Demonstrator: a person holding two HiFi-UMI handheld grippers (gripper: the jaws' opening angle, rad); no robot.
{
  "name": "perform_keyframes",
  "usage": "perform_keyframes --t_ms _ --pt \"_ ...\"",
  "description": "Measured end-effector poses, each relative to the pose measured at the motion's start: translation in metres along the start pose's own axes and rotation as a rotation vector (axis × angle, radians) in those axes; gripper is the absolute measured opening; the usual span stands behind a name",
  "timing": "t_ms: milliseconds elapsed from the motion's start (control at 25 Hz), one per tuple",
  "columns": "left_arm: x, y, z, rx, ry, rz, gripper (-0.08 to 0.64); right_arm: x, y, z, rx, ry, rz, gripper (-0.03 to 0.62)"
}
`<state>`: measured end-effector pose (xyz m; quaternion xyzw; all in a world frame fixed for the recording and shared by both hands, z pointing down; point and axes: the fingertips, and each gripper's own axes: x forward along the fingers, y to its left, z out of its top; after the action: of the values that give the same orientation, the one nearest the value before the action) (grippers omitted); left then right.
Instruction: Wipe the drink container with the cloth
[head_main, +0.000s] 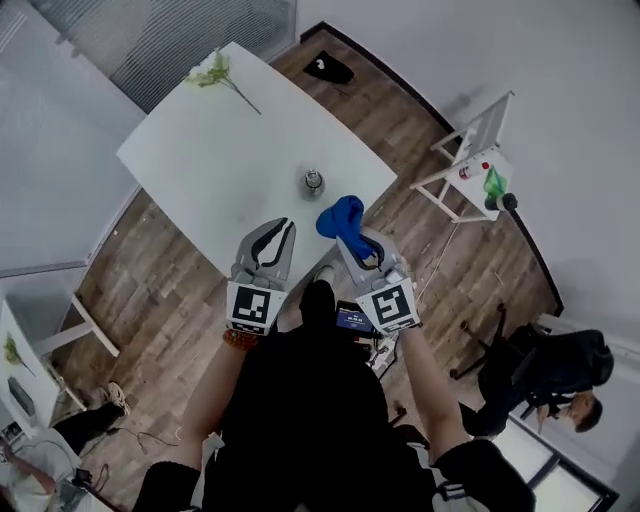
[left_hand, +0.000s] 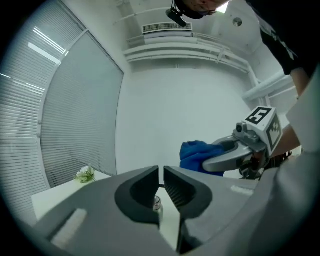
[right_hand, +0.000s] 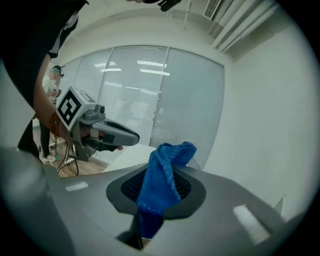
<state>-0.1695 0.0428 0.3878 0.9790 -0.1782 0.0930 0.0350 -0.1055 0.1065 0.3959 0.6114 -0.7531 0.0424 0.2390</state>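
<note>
A small metal drink container (head_main: 313, 182) stands upright on the white table (head_main: 200, 160), near its front edge. Both grippers hover above that edge, short of the container and not touching it. My right gripper (head_main: 352, 241) is shut on a blue cloth (head_main: 340, 217), which bunches up above its jaws (right_hand: 164, 176). The cloth (right_hand: 161, 180) fills the space between them in the right gripper view. My left gripper (head_main: 285, 227) is shut with nothing in it. In the left gripper view the container's top (left_hand: 156, 203) shows beyond the narrow slit between those jaws (left_hand: 161, 176).
A green flower sprig (head_main: 215, 72) lies at the table's far corner. A small white side stand (head_main: 470, 170) holding a bottle and a green item is at the right. A black object (head_main: 328, 68) lies on the wood floor. A person (head_main: 560, 385) sits at lower right.
</note>
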Motion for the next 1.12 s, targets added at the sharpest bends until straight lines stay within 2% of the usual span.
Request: perform_keyframes --t_ms 240,400,520,680,840,1000,1120 --pt "0.003 0.01 -0.021 0.021 0.038 -0.004 0.036 0.039 -0.023 -0.021 -0.099 0.114 0.227 0.074" --pt "0.024 0.006 -0.046 0.014 0.067 -0.004 0.053 0.048 -0.043 -0.045 -0.068 0.196 0.38 0.075" --pt "0.044 0.001 -0.062 0.016 0.121 0.013 0.075 0.063 -0.061 -0.071 -0.041 0.24 0.529 0.075" --pt "0.075 0.006 -0.085 0.061 0.218 0.079 0.11 0.097 -0.086 -0.102 -0.066 0.267 0.708 0.075" --pt "0.102 0.02 -0.1 0.072 0.302 0.192 0.155 0.134 -0.092 -0.12 -0.046 0.289 0.966 0.072" --pt "0.139 0.011 -0.114 0.113 0.375 0.197 0.2 0.142 -0.091 -0.143 -0.11 0.344 1.244 0.072" --pt "0.155 0.007 -0.13 0.125 0.449 0.193 0.21 0.152 -0.082 -0.15 -0.158 0.36 1.345 0.071"
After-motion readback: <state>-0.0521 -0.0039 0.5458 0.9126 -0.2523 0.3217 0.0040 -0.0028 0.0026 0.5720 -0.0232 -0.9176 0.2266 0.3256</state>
